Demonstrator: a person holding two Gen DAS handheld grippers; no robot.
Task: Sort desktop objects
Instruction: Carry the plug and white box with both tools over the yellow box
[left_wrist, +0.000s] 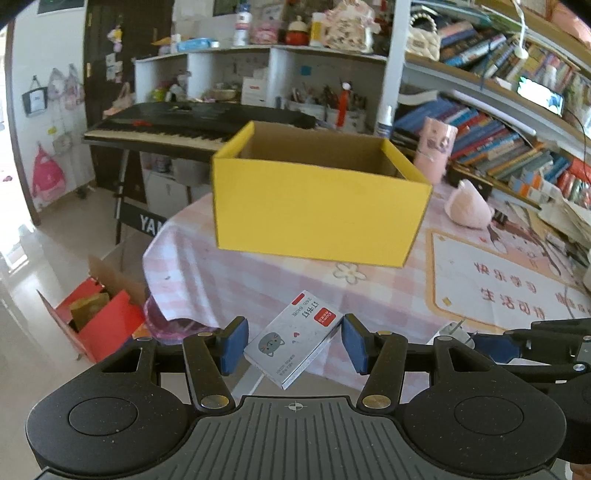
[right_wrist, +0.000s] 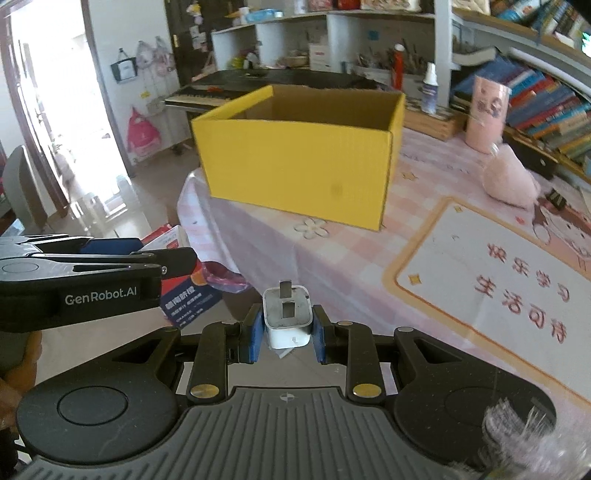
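Carry stage: two desk items held short of the yellow box.

The left gripper (left_wrist: 293, 341) was clamped on a staple box (left_wrist: 291, 341), held cornerwise above the table (left_wrist: 388, 291) edge; the right gripper (right_wrist: 287, 326) was clamped on a white plug adapter (right_wrist: 287, 321), prongs facing forward. The open yellow box (left_wrist: 317, 206) stood ahead on the table, apparently the sorting bin. The next move likely calls for lifting each item over its rim before releasing.
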